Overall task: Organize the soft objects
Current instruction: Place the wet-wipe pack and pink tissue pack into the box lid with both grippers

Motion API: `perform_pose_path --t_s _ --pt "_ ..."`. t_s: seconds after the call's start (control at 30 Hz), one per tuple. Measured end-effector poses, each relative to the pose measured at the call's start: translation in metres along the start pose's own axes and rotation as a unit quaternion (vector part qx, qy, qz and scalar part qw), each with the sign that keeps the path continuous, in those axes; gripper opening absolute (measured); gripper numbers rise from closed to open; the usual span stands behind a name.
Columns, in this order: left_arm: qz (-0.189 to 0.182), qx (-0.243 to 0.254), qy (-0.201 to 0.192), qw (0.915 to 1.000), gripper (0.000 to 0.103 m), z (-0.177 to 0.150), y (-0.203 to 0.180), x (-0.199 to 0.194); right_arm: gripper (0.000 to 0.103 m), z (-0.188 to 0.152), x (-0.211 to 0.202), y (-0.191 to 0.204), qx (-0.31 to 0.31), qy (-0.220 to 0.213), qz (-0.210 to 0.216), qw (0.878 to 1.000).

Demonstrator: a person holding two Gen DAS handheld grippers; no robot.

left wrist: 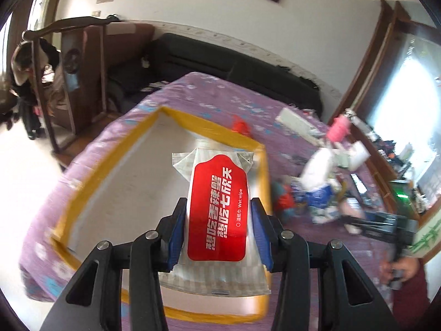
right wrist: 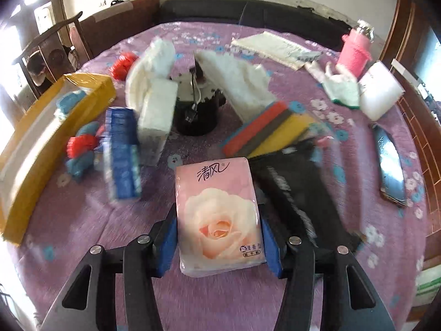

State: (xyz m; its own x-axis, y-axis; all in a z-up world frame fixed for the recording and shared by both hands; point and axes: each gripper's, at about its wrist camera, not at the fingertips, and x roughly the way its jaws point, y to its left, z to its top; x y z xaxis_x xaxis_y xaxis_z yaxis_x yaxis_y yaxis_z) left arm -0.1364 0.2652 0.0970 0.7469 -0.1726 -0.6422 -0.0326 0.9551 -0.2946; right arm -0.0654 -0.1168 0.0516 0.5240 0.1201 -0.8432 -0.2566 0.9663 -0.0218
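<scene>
My left gripper (left wrist: 217, 220) is shut on a red-labelled wet wipe pack (left wrist: 217, 207) and holds it over the open yellow-taped cardboard box (left wrist: 115, 162). My right gripper (right wrist: 219, 237) is shut on a pink rose-printed tissue pack (right wrist: 219, 215) above the purple tablecloth (right wrist: 82, 234). The box also shows at the left of the right wrist view (right wrist: 33, 149), with a blue soft thing (right wrist: 69, 100) in it. The right gripper shows blurred at the right of the left wrist view (left wrist: 386, 223).
On the table lie white tissue packs (right wrist: 157, 115), a blue pack (right wrist: 121, 151), stacked coloured sponges (right wrist: 273, 129), white towels (right wrist: 239, 85), a black pot (right wrist: 198, 115), a black pouch (right wrist: 297, 193), red and blue scrubbers (right wrist: 81, 149), a pink cup (right wrist: 355, 52) and a phone (right wrist: 391, 165).
</scene>
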Motion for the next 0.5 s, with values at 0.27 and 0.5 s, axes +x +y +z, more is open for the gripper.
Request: perform_pose_path --t_s 0.27,0.5 --pt "0.014 -0.031 0.083 0.9960 0.044 0.060 0.051 0.083 0.058 0.014 -0.046 0.034 -0.013 -0.024 0.051 0.998" --pt "0.030 -0.058 0.080 0.9946 0.053 0.095 0.071 0.152 0.058 0.040 -0.038 0.103 -0.040 -0.014 0.098 0.994"
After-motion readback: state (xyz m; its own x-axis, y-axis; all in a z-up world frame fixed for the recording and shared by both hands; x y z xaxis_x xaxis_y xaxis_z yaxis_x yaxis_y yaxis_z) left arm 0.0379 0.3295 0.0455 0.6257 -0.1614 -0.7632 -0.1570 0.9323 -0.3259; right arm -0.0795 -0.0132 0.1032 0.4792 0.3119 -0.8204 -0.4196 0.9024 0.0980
